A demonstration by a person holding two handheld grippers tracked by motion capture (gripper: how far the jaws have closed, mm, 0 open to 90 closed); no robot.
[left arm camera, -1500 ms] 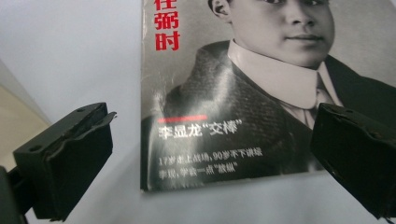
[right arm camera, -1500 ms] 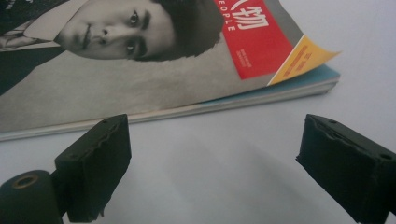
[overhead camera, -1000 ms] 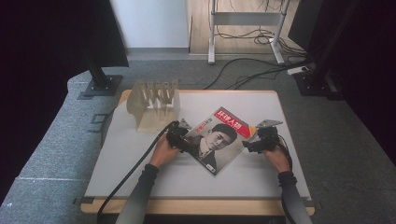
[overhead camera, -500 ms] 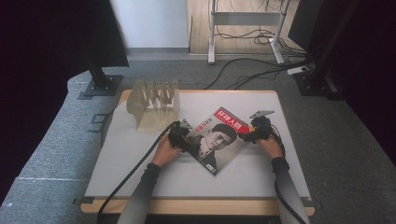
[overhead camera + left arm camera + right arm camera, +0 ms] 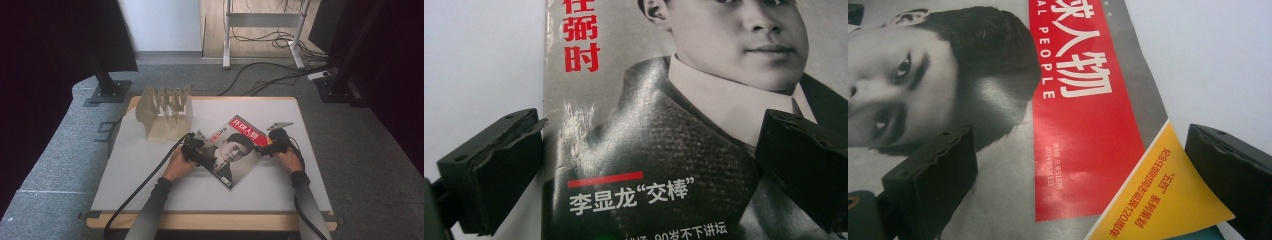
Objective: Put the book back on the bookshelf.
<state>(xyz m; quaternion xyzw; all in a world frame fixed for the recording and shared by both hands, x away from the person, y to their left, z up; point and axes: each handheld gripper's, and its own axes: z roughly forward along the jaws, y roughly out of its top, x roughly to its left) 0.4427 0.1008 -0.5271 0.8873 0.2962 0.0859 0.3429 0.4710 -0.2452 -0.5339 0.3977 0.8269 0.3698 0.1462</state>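
The magazine [image 5: 236,150] lies flat on the table [image 5: 150,185], turned cornerwise, a little right of the middle and nearer the front edge than the back. Its cover shows a black-and-white portrait, a red title band and a yellow corner.

The left gripper [image 5: 196,149] sits at the magazine's left edge, its jaws spread wide: in the left gripper view [image 5: 644,165] one jaw stands over bare table just off the edge, the other over the cover.

The right gripper [image 5: 272,145] is at the magazine's right corner, jaws also wide apart, straddling the yellow corner [image 5: 1163,200] in the right gripper view [image 5: 1083,185].

A wooden rack [image 5: 165,114] stands near the table's back left corner, apart from the magazine.
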